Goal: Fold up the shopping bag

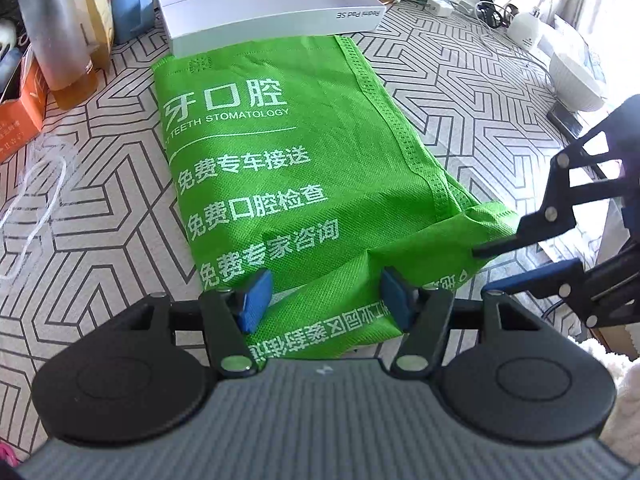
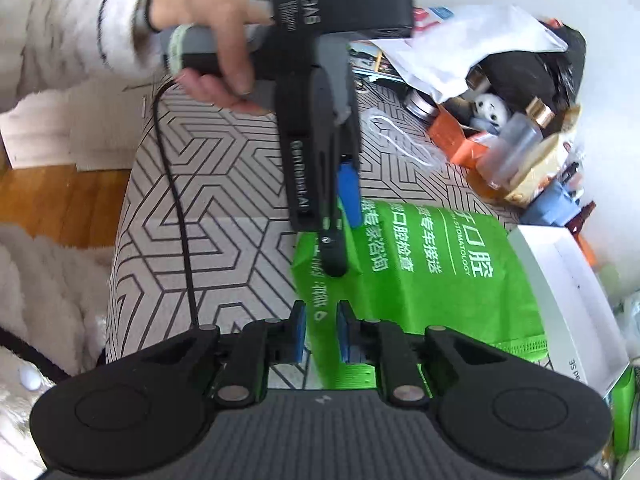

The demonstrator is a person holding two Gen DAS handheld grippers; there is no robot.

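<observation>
A green shopping bag [image 1: 300,160] with white print lies flat on the patterned tablecloth, its near end turned up and over so the print there reads upside down. My left gripper [image 1: 326,300] is open, blue pads wide apart on either side of that raised flap. The right gripper [image 1: 482,270] reaches in from the right at the flap's corner. In the right wrist view the right gripper [image 2: 322,332] has its pads a narrow gap apart with the corner of the bag [image 2: 440,292] between them, not visibly pinched. A hand [image 2: 216,32] holds the left gripper [image 2: 340,236] pointing down onto the bag.
A shallow white box [image 1: 276,28] touches the bag's far end. Bottles [image 1: 60,40] and cartons crowd the far left; a white bowl [image 1: 576,84] and cables sit far right. A black cord [image 2: 176,200] runs near the table edge [image 2: 120,220], with wooden floor [image 2: 60,200] beyond.
</observation>
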